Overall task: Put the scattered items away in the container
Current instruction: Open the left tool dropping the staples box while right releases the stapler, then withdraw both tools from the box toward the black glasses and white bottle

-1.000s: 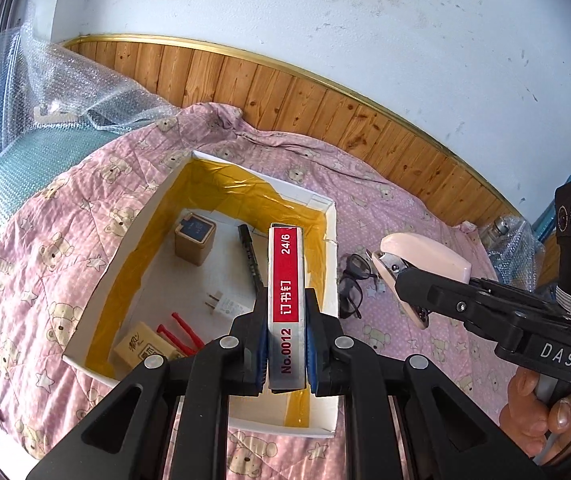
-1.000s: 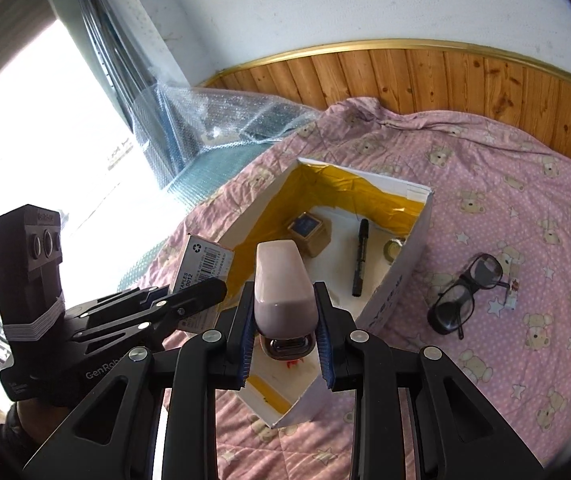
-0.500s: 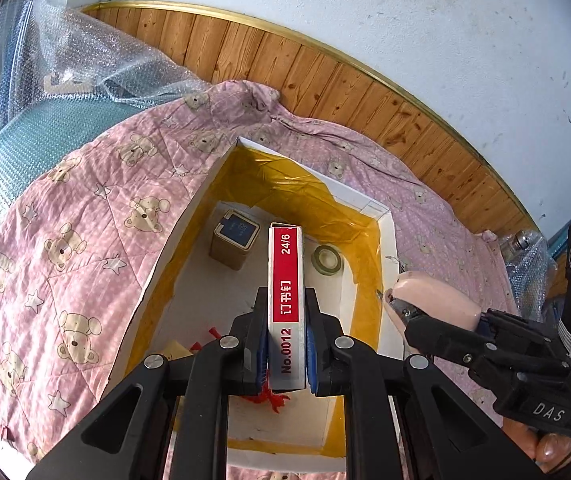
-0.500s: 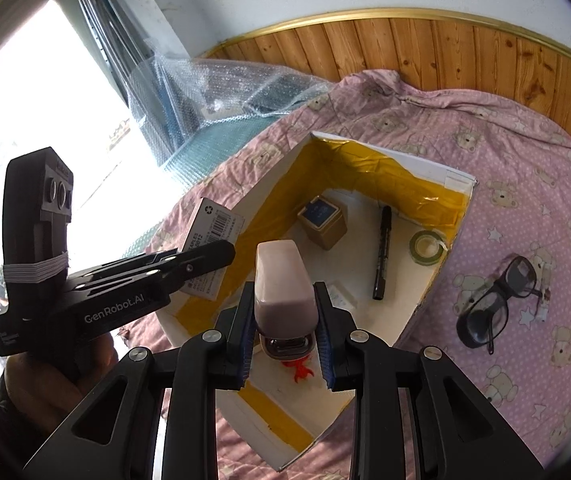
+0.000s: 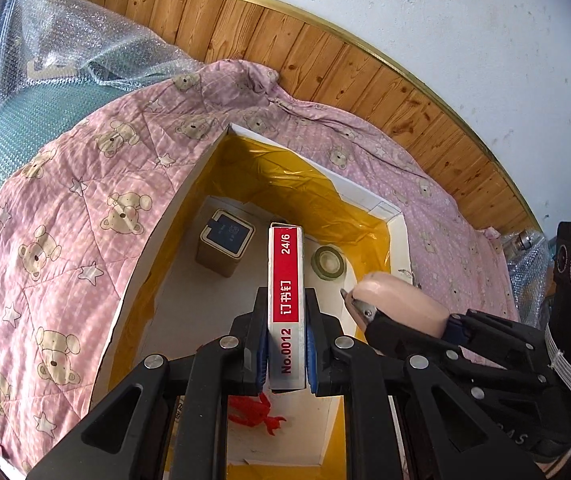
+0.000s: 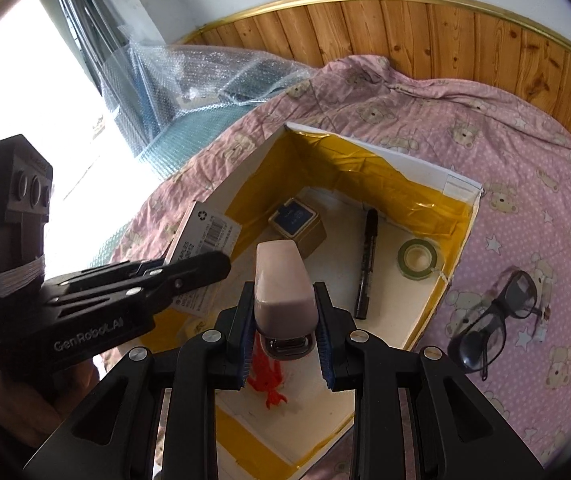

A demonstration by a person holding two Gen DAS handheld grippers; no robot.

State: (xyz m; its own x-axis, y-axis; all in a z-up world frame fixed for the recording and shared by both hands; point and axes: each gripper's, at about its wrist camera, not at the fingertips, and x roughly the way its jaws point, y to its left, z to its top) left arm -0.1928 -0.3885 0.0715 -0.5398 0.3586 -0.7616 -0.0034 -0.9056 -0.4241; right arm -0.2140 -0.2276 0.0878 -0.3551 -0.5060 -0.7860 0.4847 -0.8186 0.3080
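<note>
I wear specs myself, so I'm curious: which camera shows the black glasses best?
The right wrist view. The black glasses lie in full sight on the pink quilt, just outside the box. The left wrist view shows nothing of them.

The left gripper (image 5: 286,344) is clamped on a red-and-white staple box (image 5: 285,304), held on edge above the open white box (image 5: 397,240) with yellow-taped inner walls. On the floor of the white box: a small tan carton with a dark blue top (image 5: 225,246) at the far left, a roll of green tape (image 5: 328,262) at the far right, and a red plastic item (image 5: 259,410) at the near end, partly hidden by the gripper. The right gripper (image 5: 359,308) enters over the right wall of the white box, gripping a pink stapler (image 5: 401,306). The white box rests on a pink bear-print quilt (image 5: 65,240).
</note>
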